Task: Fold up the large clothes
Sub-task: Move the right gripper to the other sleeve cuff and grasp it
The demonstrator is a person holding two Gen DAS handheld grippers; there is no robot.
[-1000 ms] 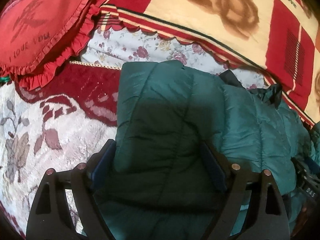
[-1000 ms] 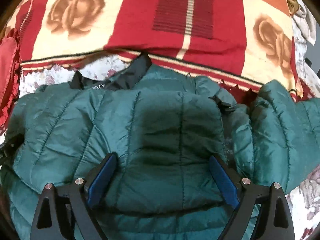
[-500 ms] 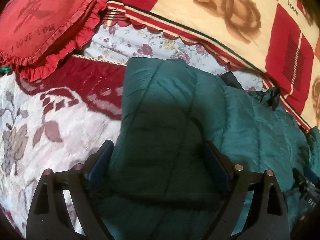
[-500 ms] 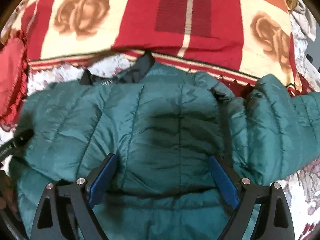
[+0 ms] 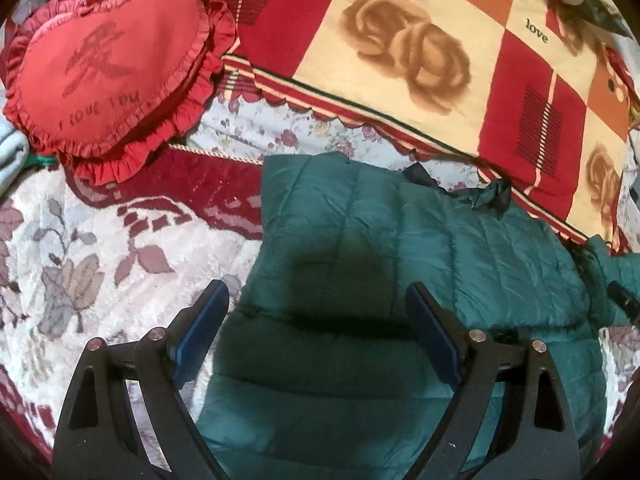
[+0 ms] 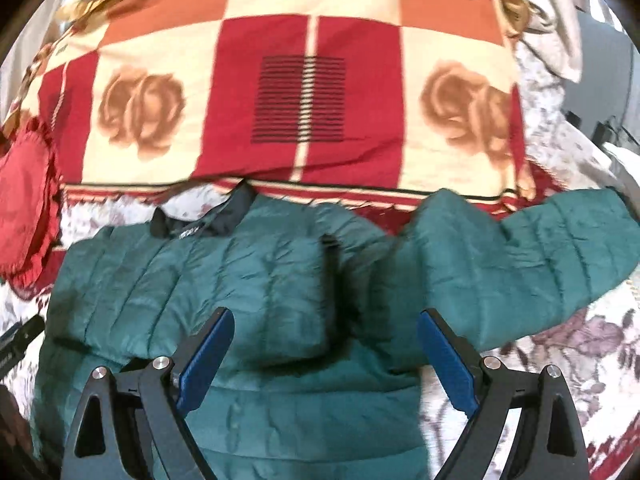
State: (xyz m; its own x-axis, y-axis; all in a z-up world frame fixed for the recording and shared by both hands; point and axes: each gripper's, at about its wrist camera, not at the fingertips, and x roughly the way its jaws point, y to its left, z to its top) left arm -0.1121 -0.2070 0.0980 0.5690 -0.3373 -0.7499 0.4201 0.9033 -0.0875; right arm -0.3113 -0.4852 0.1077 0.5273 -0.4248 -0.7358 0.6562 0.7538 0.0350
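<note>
A dark green quilted puffer jacket (image 5: pixel 400 248) lies on the bed, its left sleeve folded across the body. In the right wrist view the jacket (image 6: pixel 224 280) shows a black collar (image 6: pixel 224 216) at the far edge and the right sleeve (image 6: pixel 520 256) stretched out to the right. My left gripper (image 5: pixel 316 324) is open and empty above the folded left side. My right gripper (image 6: pixel 326 344) is open and empty above the jacket's chest, near the black zipper line (image 6: pixel 332 264).
A red heart-shaped frilled cushion (image 5: pixel 108 68) lies at the far left. A red and cream rose-pattern blanket (image 6: pixel 312 92) lies folded behind the jacket. The floral bedspread (image 5: pixel 80 264) shows left of the jacket and at the right (image 6: pixel 568 344).
Both grippers have pulled back and up from the jacket, so more of the bed shows. The right view has swung right, bringing the outstretched right sleeve into view. Both stay open.
</note>
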